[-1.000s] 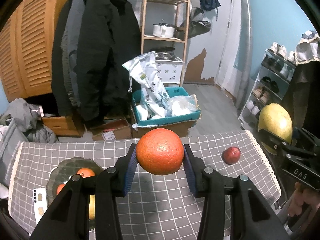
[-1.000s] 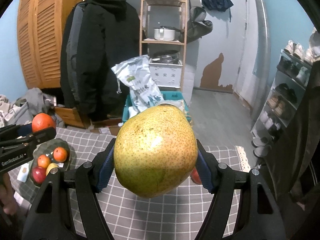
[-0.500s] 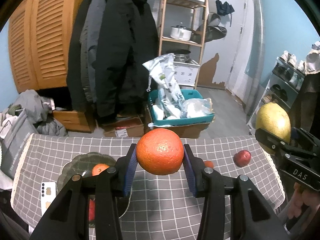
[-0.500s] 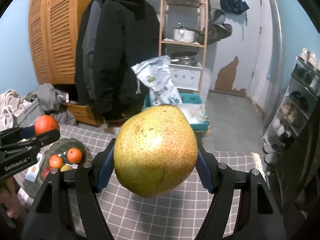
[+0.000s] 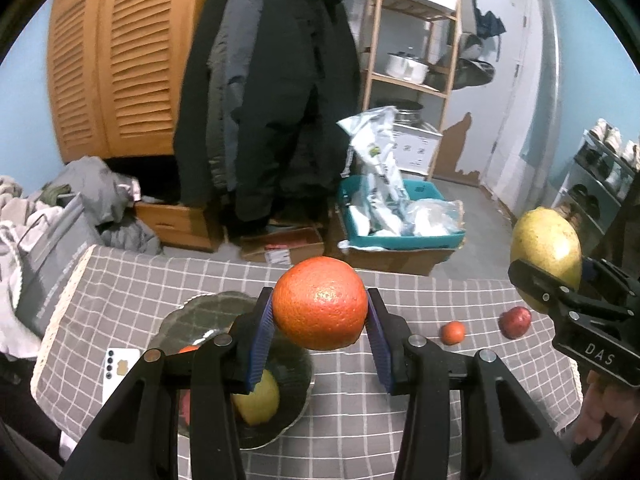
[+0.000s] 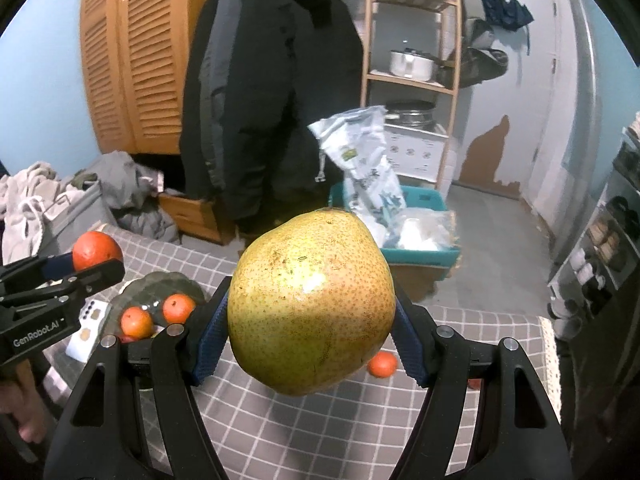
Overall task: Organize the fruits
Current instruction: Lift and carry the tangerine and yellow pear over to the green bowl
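Both my hand-held grippers have moved toward the plate (image 5: pixel 200 312): left hand-held gripper (image 5: pixel 320 316) is clamped on the orange (image 5: pixel 320 304), right hand-held gripper (image 6: pixel 312 320) on the pear (image 6: pixel 312 308). Dropping comes next, I think.

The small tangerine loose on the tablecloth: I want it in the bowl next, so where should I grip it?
Grip the small tangerine across its widest middle, coming from above. It is round and sits alone on the tablecloth, with the red fruit clear to one side.
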Demonstrator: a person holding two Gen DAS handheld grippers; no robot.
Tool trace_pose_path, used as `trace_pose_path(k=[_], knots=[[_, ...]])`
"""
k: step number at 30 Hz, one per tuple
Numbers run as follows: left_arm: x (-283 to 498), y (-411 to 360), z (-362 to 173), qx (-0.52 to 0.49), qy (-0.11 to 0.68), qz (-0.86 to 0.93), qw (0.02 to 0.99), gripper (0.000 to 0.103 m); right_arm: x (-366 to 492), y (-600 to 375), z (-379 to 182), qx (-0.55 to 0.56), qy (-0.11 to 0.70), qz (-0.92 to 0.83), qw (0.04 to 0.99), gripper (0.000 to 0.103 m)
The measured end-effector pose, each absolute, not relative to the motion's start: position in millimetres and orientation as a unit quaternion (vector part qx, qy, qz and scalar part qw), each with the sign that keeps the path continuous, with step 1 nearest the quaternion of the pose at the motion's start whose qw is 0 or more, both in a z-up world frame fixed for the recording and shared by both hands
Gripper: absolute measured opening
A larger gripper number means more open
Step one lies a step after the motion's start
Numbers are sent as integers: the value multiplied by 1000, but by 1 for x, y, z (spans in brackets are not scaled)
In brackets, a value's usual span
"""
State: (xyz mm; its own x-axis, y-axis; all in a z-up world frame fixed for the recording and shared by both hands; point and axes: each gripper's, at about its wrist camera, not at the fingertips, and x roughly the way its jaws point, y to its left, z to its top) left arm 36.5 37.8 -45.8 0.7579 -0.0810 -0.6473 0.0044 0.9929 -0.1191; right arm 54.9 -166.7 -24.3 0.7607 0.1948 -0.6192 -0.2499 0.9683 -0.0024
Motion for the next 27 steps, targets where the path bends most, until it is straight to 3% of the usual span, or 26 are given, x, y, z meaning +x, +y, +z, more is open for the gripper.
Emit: trace_pose_path(k=[27], knots=[[48,150,-128,-107,432,64,893,45,102,-45,-84,-57,392,211,894,72]])
